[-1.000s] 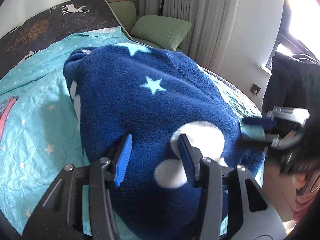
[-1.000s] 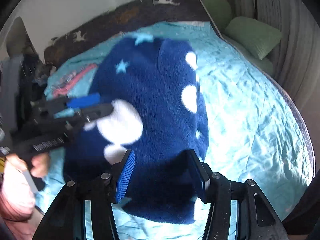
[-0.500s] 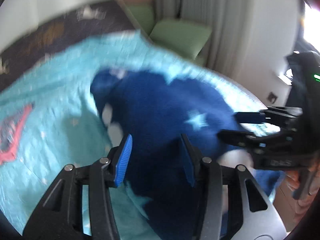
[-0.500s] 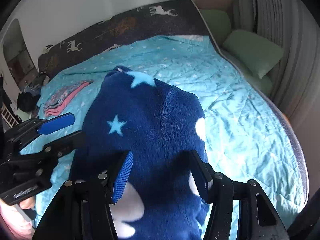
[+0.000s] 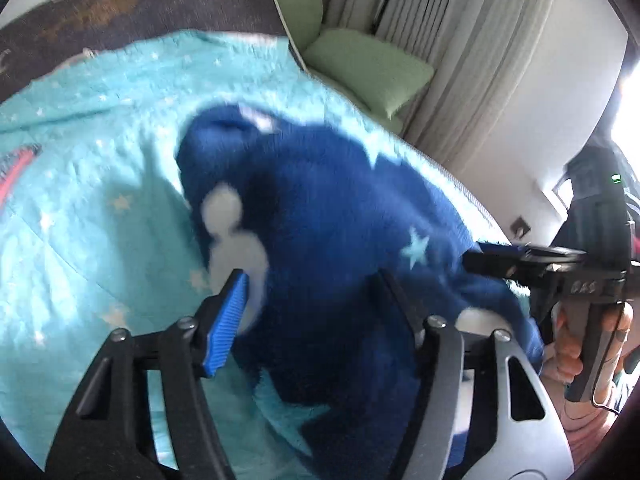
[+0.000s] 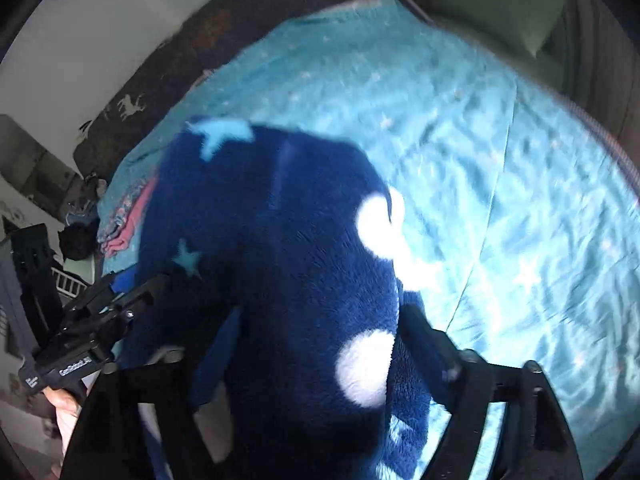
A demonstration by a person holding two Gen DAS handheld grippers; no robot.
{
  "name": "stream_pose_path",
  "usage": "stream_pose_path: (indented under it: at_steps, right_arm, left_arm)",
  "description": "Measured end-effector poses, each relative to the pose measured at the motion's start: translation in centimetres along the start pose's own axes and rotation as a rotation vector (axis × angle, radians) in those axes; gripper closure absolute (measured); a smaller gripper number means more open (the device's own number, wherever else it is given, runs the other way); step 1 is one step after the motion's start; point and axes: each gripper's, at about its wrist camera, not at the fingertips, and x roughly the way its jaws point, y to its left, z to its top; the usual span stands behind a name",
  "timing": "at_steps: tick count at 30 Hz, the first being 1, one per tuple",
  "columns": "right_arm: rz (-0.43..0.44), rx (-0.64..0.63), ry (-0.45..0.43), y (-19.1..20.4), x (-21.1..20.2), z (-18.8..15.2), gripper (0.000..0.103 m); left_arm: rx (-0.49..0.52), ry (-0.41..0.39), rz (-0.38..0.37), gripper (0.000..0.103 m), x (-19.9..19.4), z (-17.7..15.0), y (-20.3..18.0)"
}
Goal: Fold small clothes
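Two grippers are over the bed, and both are letting go as their jaws widen. Your left gripper (image 5: pixel 312 300) looks down on the navy fleece garment (image 5: pixel 328 216), which lies in a heap on the turquoise star-print bedspread (image 5: pixel 92 168) toward the bed's near edge. The fleece fills the gap between the left fingers (image 5: pixel 226 322), but their blue pads stand clear of it on both sides, so nothing is gripped there. A white blotch on the fleece sits just beyond the left-hand pad.

Your right gripper (image 6: pixel 320 356) hangs over the same garment (image 6: pixel 280 248), with the cloth bulging up between its fingers (image 6: pixel 424 344). The pads are mostly hidden by the pile and by blur; they appear spread apart rather than pinching. Seen from the left wrist, the right gripper (image 5: pixel 520 260) reaches in at the garment's right side, its tips at the edge of the fleece, with your hand (image 5: pixel 576 344) on the handle. From the right wrist, the left gripper (image 6: pixel 116 300) sits at the garment's left side.

A folded pink and patterned cloth (image 6: pixel 124 224) lies near the bed's far left corner, apart from the fleece. Green cushions (image 5: pixel 368 68) rest beyond the bed's right edge, by the curtains (image 5: pixel 440 40).
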Motion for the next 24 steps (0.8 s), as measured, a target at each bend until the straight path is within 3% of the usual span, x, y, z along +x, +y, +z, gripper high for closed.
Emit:
stream_pose_path:
  at_steps: [3,5,6,8,10,14,18,21,24]
  right_arm:
    - [-0.044,-0.091,-0.135,2.6,-3.7,1.5,0.032]
    - [-0.042,-0.15,-0.169,4.5,-4.5,2.6,0.044]
    - [-0.036,-0.173,-0.158,5.4,-4.1,3.2,0.049]
    - [-0.022,-0.189,-0.097,6.6,-1.9,4.1,0.071]
    - [0.005,-0.176,-0.027,7.1,1.0,4.3,0.077]
    - [-0.006,-0.174,0.097,6.4,8.1,2.0,0.077]
    - [-0.022,-0.189,0.021,6.4,7.8,0.4,0.077]
    - [-0.024,-0.188,0.007,6.5,8.1,0.0,0.077]
    - [-0.025,-0.192,0.001,6.7,8.0,0.1,0.078]
  left_arm:
    - [-0.008,-0.085,0.024,0.04,-2.1,1.7,0.6]
    - [-0.012,-0.106,0.042,0.045,-2.4,3.1,1.3]
    - [-0.013,-0.098,0.051,0.048,-2.0,3.9,1.6]
    - [-0.01,-0.052,0.07,0.056,-0.3,5.5,2.4]
    - [-0.02,-0.003,0.086,0.058,1.6,6.6,3.1]
    - [-0.054,0.095,0.136,0.058,6.2,8.4,4.7]
    - [-0.035,0.195,0.301,0.057,12.5,9.3,6.6]
    - [-0.098,0.255,0.406,0.061,16.1,8.6,8.9]
    - [-0.192,0.254,0.323,0.063,16.1,8.6,10.7]
